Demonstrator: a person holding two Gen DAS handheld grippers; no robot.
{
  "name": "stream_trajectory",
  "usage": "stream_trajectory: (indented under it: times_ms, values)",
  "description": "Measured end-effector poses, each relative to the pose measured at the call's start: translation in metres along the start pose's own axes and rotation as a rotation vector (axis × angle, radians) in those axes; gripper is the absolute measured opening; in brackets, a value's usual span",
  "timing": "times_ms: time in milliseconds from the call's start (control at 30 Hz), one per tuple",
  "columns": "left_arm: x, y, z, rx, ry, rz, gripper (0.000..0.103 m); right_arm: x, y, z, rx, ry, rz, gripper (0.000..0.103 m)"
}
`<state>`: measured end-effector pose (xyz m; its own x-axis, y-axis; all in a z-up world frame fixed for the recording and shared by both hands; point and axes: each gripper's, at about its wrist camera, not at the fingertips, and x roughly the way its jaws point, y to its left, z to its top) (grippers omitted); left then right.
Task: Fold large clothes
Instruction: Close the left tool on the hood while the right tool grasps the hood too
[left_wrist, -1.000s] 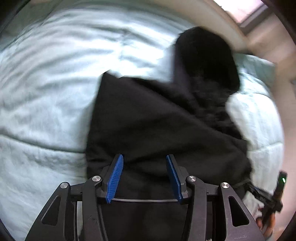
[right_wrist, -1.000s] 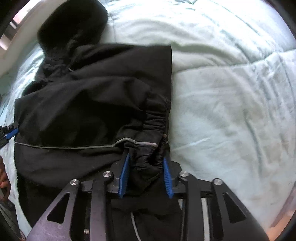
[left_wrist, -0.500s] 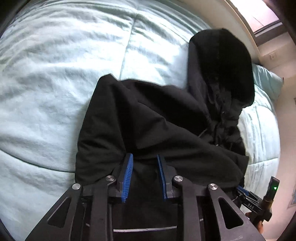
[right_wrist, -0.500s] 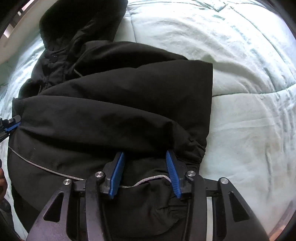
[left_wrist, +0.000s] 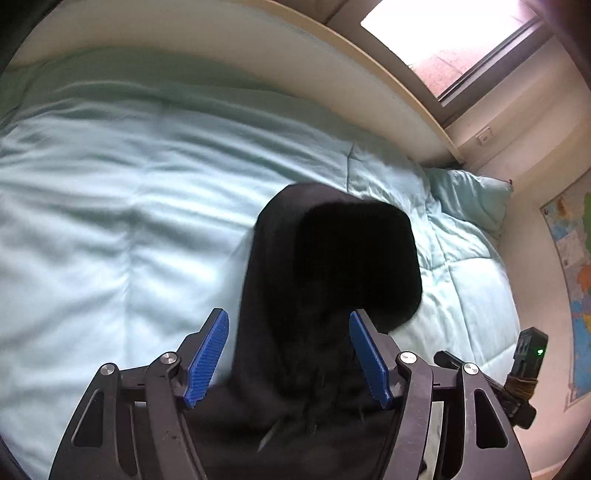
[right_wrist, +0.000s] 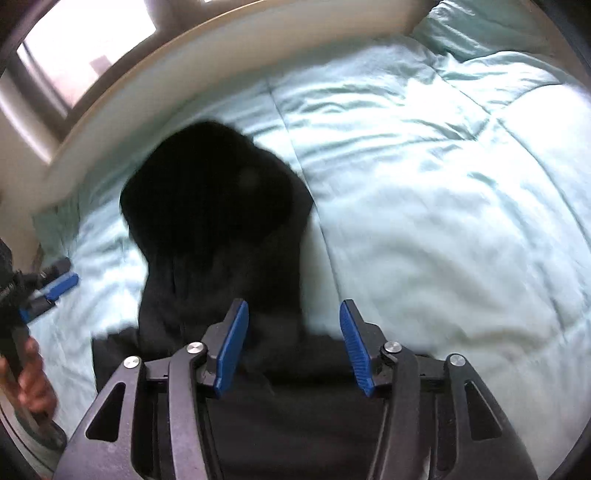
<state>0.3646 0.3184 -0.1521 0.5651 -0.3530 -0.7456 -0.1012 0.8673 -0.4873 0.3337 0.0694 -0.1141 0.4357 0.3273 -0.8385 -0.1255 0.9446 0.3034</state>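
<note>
Nearest the lens in the left wrist view, the left gripper (left_wrist: 289, 354) is seen with its blue fingers (left_wrist: 207, 357) spread and opening; black cloth is framed between them, but the pads are not pressed on it. In the right wrist view the right gripper (right_wrist: 293, 343) is likewise released and opening, its fingers (right_wrist: 232, 347) standing clear above the cloth. The black hooded jacket (left_wrist: 325, 280) is laid on the bed (left_wrist: 110, 206), its long axis running away from both cameras, with the hood (right_wrist: 210, 184) pointed toward the far pale bed frame (left_wrist: 332, 70). Its lower part is cut off behind the gripper bodies, and its folds are lost in blackness and motion blur. At the left edge of the right wrist view, a hand (right_wrist: 33, 380) on the other gripper's handle is partly shown. Farther off, a pillow (left_wrist: 469, 199), a window (left_wrist: 454, 40) and a wall map (left_wrist: 576, 266) are made out.
</note>
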Motion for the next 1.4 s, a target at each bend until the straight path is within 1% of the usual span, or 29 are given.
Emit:
stream_trajectory:
  times_ms: [67, 133, 200, 267, 300, 333, 367, 400, 433, 500, 533, 567, 600, 633, 667, 700, 733, 767, 800, 867, 933, 967, 1033, 1067, 1167, 1233, 1267, 1333, 1400]
  values:
    - [0.024, -0.01, 0.013, 0.023, 0.015, 0.012, 0.07, 0.018, 0.005, 0.021, 0.012, -0.009, 0.014, 0.063]
    - [0.055, -0.017, 0.027, 0.054, 0.04, 0.038, 0.07, 0.04, 0.01, 0.038, 0.013, -0.01, -0.016, 0.063]
    - [0.07, -0.021, 0.032, 0.081, 0.041, 0.069, 0.069, 0.059, 0.014, 0.049, 0.016, -0.015, -0.026, 0.063]
    - [0.088, -0.019, 0.042, 0.087, 0.035, 0.074, 0.069, 0.069, 0.009, 0.057, 0.024, -0.017, -0.035, 0.063]
    - [0.092, -0.014, 0.045, 0.081, 0.027, 0.088, 0.057, 0.075, 0.004, 0.062, 0.029, -0.012, -0.033, 0.062]
    - [0.094, -0.011, 0.048, 0.081, 0.019, 0.113, 0.016, 0.083, 0.0, 0.065, 0.028, 0.004, -0.027, 0.036]
    - [0.095, -0.003, 0.052, 0.066, 0.021, 0.153, 0.009, 0.093, 0.003, 0.067, 0.017, 0.022, -0.025, 0.016]
    - [0.089, 0.008, 0.055, 0.023, 0.004, 0.135, 0.009, 0.097, 0.002, 0.068, 0.002, 0.033, -0.053, 0.01]
    - [0.078, 0.018, 0.055, -0.008, -0.02, 0.085, 0.008, 0.095, -0.001, 0.066, 0.002, 0.018, -0.071, 0.007]
    - [0.051, 0.036, 0.047, -0.03, -0.044, -0.018, 0.009, 0.07, -0.017, 0.063, 0.048, -0.054, -0.011, 0.005]
    - [0.045, 0.04, 0.042, -0.022, -0.039, -0.051, 0.01, 0.06, -0.023, 0.058, 0.064, -0.085, 0.025, 0.005]
    - [0.043, 0.043, 0.038, -0.004, -0.029, -0.052, 0.011, 0.056, -0.026, 0.054, 0.065, -0.094, 0.044, 0.005]
    - [0.049, 0.045, 0.033, 0.024, 0.0, -0.016, 0.012, 0.057, -0.025, 0.049, 0.054, -0.09, 0.042, 0.005]
    - [0.069, 0.053, 0.027, 0.056, 0.055, 0.076, 0.012, 0.068, -0.02, 0.042, 0.018, -0.069, -0.003, 0.005]
    - [0.084, 0.061, 0.023, 0.056, 0.101, 0.118, 0.012, 0.079, -0.017, 0.038, -0.009, -0.049, -0.038, 0.005]
    - [0.109, 0.075, 0.017, 0.039, 0.189, 0.159, 0.016, 0.101, -0.015, 0.031, -0.038, -0.002, -0.076, 0.005]
    - [0.132, 0.09, 0.009, 0.009, 0.26, 0.152, 0.016, 0.121, -0.018, 0.026, -0.043, 0.053, -0.094, 0.005]
    - [0.133, 0.093, 0.008, 0.006, 0.252, 0.136, 0.016, 0.151, -0.026, 0.017, -0.028, 0.151, -0.085, 0.005]
    - [0.125, 0.091, 0.011, 0.008, 0.235, 0.115, 0.017, 0.168, -0.032, 0.012, -0.015, 0.196, -0.07, 0.005]
    - [0.106, 0.086, 0.014, 0.021, 0.202, 0.1, 0.022, 0.165, -0.033, 0.015, -0.02, 0.178, -0.068, 0.005]
    - [0.082, 0.079, 0.01, 0.08, 0.159, 0.102, 0.034, 0.148, -0.032, 0.018, -0.045, 0.147, -0.065, 0.02]
    - [0.074, 0.078, 0.008, 0.099, 0.15, 0.103, 0.037, 0.137, -0.03, 0.018, -0.061, 0.138, -0.072, 0.025]
    - [0.045, 0.073, 0.0, 0.142, 0.143, 0.087, 0.041, 0.116, -0.03, 0.016, -0.094, 0.113, -0.093, 0.043]
    - [0.035, 0.071, -0.004, 0.154, 0.141, 0.083, 0.041, 0.107, -0.031, 0.015, -0.102, 0.106, -0.097, 0.045]
    - [-0.004, 0.062, -0.011, 0.193, 0.096, 0.051, 0.041, 0.074, -0.036, 0.015, -0.116, 0.067, -0.09, 0.046]
    - [-0.024, 0.052, -0.008, 0.182, 0.039, -0.01, 0.042, 0.052, -0.037, 0.024, -0.096, 0.021, -0.052, 0.047]
    - [-0.027, 0.043, -0.002, 0.181, 0.004, -0.043, 0.043, 0.048, -0.032, 0.03, -0.088, 0.007, -0.031, 0.047]
    - [-0.02, 0.025, 0.017, 0.146, -0.042, -0.066, 0.057, 0.048, -0.019, 0.044, -0.083, -0.005, 0.015, 0.047]
    - [0.004, 0.015, 0.033, 0.121, -0.035, -0.08, 0.058, 0.064, 0.0, 0.059, -0.107, -0.001, 0.023, 0.047]
